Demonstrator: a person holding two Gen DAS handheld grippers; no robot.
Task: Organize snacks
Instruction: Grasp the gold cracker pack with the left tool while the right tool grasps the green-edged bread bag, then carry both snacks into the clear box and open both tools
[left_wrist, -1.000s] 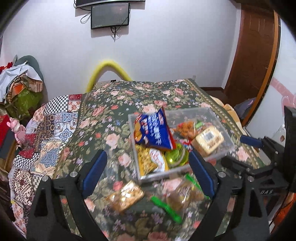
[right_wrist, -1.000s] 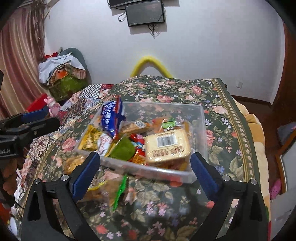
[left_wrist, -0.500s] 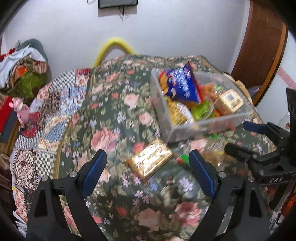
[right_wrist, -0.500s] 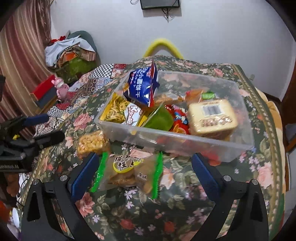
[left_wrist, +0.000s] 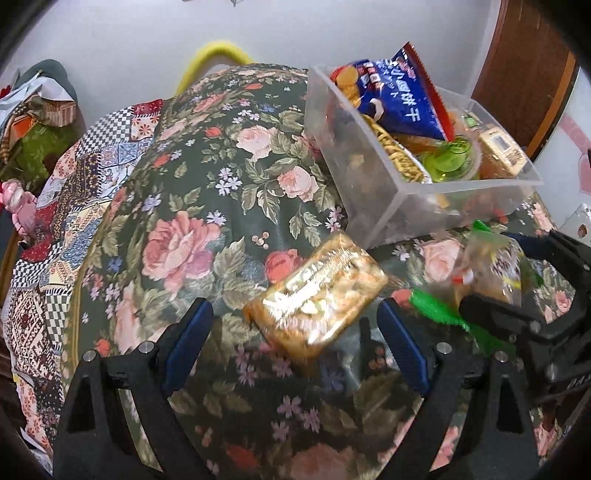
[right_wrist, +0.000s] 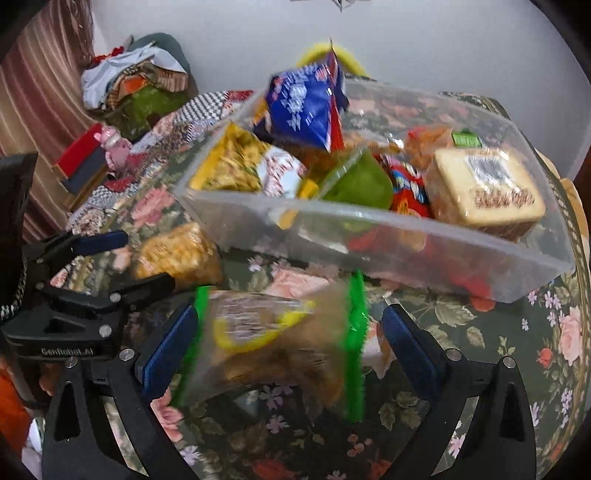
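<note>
Both claws have dropped — left claw (left_wrist: 295, 332) wide over gold packet (left_wrist: 317, 295), right claw (right_wrist: 288, 347) wide around green-edged bag (right_wrist: 273, 339).

snack packets (right_wrist: 354, 173) in bin (right_wrist: 424, 251), two packets before it – on bedspread (left_wrist: 207, 206)

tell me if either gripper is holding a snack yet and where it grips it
Nothing is held. The left gripper stands open around the golden packet; the right gripper stands open around the green-edged bag.
</note>
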